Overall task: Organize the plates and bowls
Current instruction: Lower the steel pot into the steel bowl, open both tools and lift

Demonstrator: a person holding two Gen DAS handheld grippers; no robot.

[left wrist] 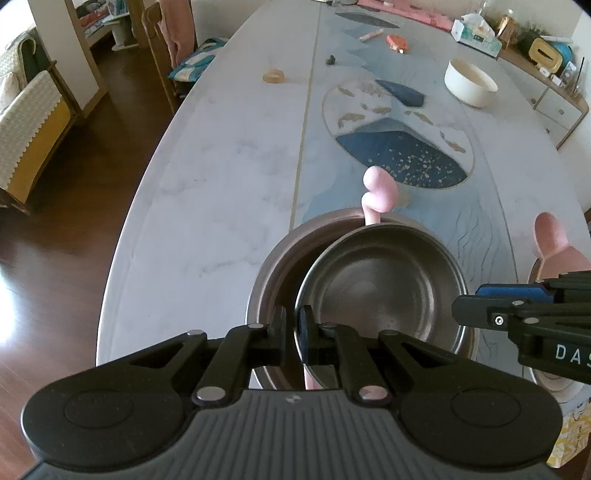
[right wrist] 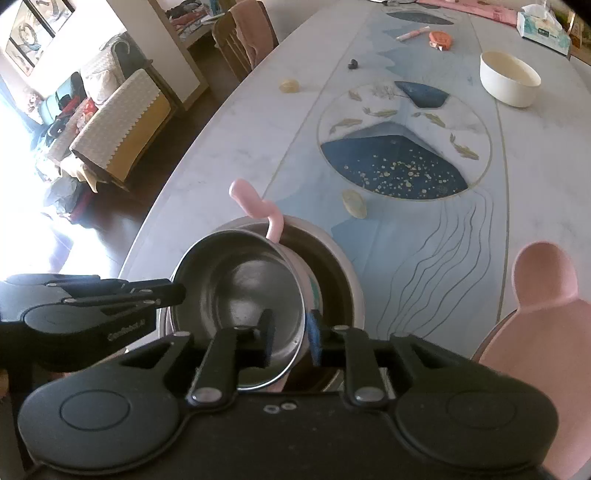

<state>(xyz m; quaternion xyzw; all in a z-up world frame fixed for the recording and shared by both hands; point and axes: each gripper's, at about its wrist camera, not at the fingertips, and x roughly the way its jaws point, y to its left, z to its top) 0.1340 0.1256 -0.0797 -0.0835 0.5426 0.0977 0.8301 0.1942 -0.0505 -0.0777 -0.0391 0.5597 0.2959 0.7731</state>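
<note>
While both claws grip the rim of one steel bowl [left wrist: 380,291], it sits tilted inside a larger steel bowl [left wrist: 275,273] on the tabletop [left wrist: 207,177]. The left claw [left wrist: 293,328] is pinched narrow on the near-left rim, one finger outside the wall and one inside. In the left wrist view the right claw [left wrist: 465,306] reaches in from the right edge to the opposite rim; in the right wrist view its fingers [right wrist: 266,332] straddle the rim, closed narrow on it. There the held bowl [right wrist: 240,291] leans left of centre within the larger one [right wrist: 332,266], and the left claw [right wrist: 173,291] meets its rim from the left. A pink ear-shaped handle [left wrist: 378,192] rises behind the bowls at the far rim; which bowl it belongs to cannot be told. Another pink dish with a rounded ear [right wrist: 543,291] lies at the right edge, just beside the right claw. Well apart, further up the tabletop, stands a white bowl [left wrist: 469,83], with a tissue box [left wrist: 474,35] beyond it and a small orange object [left wrist: 397,42] near the middle strip. The tabletop carries a blue, gold-flecked round design [right wrist: 399,162].
</note>
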